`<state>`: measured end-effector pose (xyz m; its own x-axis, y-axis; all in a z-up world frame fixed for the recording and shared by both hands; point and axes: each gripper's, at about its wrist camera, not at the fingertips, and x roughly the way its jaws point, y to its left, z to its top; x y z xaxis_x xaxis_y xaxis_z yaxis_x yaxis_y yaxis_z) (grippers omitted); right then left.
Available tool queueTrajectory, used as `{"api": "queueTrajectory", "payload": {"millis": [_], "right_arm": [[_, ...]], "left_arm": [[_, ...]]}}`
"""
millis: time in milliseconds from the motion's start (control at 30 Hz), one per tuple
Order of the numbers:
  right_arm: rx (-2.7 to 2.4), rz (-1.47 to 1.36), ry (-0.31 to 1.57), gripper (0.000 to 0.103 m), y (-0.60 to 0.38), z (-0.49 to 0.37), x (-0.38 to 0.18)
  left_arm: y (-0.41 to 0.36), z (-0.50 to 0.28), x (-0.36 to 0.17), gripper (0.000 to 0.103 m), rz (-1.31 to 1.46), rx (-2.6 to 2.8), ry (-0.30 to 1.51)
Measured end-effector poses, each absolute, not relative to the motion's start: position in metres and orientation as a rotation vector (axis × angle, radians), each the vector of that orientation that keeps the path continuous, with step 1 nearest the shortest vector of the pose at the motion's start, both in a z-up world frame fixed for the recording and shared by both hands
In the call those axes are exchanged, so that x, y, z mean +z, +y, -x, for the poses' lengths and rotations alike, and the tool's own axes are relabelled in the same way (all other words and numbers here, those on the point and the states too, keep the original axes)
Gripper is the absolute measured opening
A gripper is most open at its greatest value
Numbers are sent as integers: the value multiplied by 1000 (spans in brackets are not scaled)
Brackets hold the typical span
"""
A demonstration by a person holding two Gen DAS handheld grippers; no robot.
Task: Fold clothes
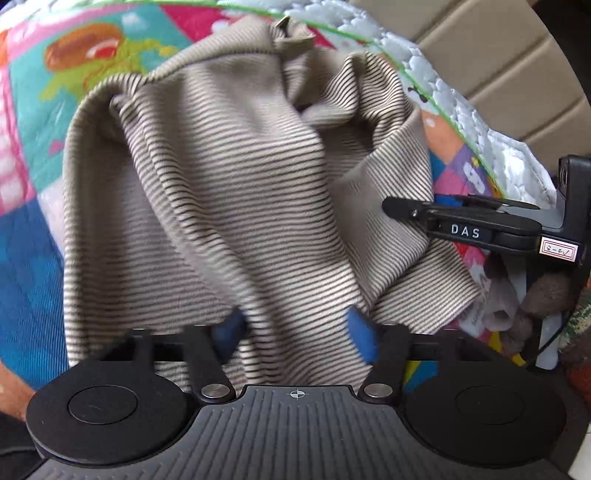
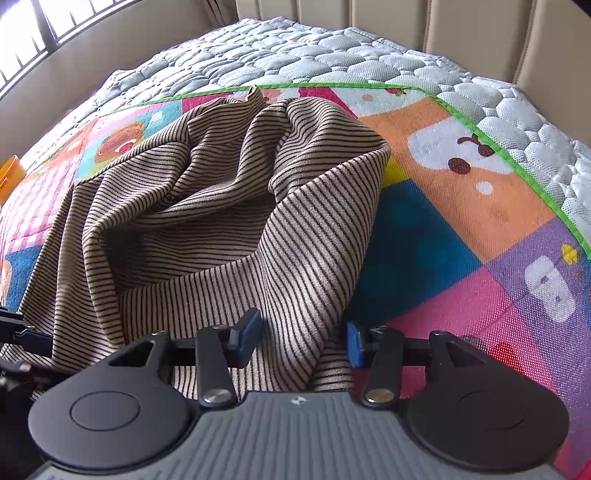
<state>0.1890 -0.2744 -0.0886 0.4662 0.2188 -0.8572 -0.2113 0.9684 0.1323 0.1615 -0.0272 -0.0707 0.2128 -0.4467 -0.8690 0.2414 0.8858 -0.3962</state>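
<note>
A bright patchwork play mat (image 2: 461,206) covers the quilted mattress (image 2: 332,51). On it, rumpled, lies the beige black-striped knit garment (image 2: 221,206). Left gripper (image 1: 295,332) and right gripper (image 2: 301,338) both straddle its near edge, jaws spread, unclenched. Likely step: grasping; next, pinch and spread flat.

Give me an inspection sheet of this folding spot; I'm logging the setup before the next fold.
Surface: colourful play mat laid over a grey quilted mattress.
Job's things: striped garment, rumpled in a heap, not yet folded.
Clutter: small plush items at the mat's edge; orange object at the far left.
Grippers: left tongs and right tongs both have fabric between their blue pads; whether they pinch it cannot be told.
Cables: thin black cable beside the plush items.
Surroundings: beige padded wall, barred window.
</note>
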Motion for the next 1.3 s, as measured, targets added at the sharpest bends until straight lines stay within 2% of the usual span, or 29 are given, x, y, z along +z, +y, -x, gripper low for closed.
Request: {"api": "queueTrajectory", "payload": {"millis": [33, 67, 200, 467, 633, 733, 767, 833, 867, 900, 967, 1033, 1133, 1200, 1233, 1300], "right_arm": [[264, -10, 1052, 48, -275, -189, -89], [265, -12, 1051, 48, -275, -189, -89], [266, -14, 1048, 50, -276, -188, -89], [267, 20, 1036, 57, -273, -188, -91], [263, 57, 1024, 64, -270, -189, -93], [261, 61, 1025, 67, -269, -192, -94], [260, 64, 1024, 67, -269, -192, -94], [258, 72, 1021, 70, -268, -192, -95], [256, 76, 1019, 71, -267, -192, -95], [255, 78, 1018, 73, -267, -192, -95], [253, 81, 1013, 74, -267, -192, -94], [248, 78, 993, 74, -268, -191, -88], [241, 99, 869, 74, -268, -181, -65], [240, 117, 771, 76, -267, -173, -46], [246, 125, 734, 79, -266, -172, -38], [243, 170, 665, 80, -259, -175, -26]], "left_arm": [[-29, -163, -68, 24, 176, -466, 1255], [-29, -167, -65, 12, 184, -455, 1242], [-16, -190, -44, 11, 246, -398, 1167], [74, -267, 41, 10, 309, -127, 829], [140, -296, 32, 10, 295, 75, 781], [178, -299, 10, 16, 341, 180, 813], [187, -296, 3, 24, 366, 200, 828], [206, -285, -11, 36, 403, 223, 872], [205, -279, -15, 37, 403, 214, 898], [199, -272, -18, 38, 404, 200, 919], [183, -262, -21, 49, 424, 170, 947], [155, -252, -20, 53, 486, 140, 945], [109, -239, -16, 61, 589, 59, 892], [75, -232, -16, 64, 598, -17, 852], [60, -230, -18, 64, 561, -58, 847], [30, -228, -23, 64, 417, -162, 856]]}}
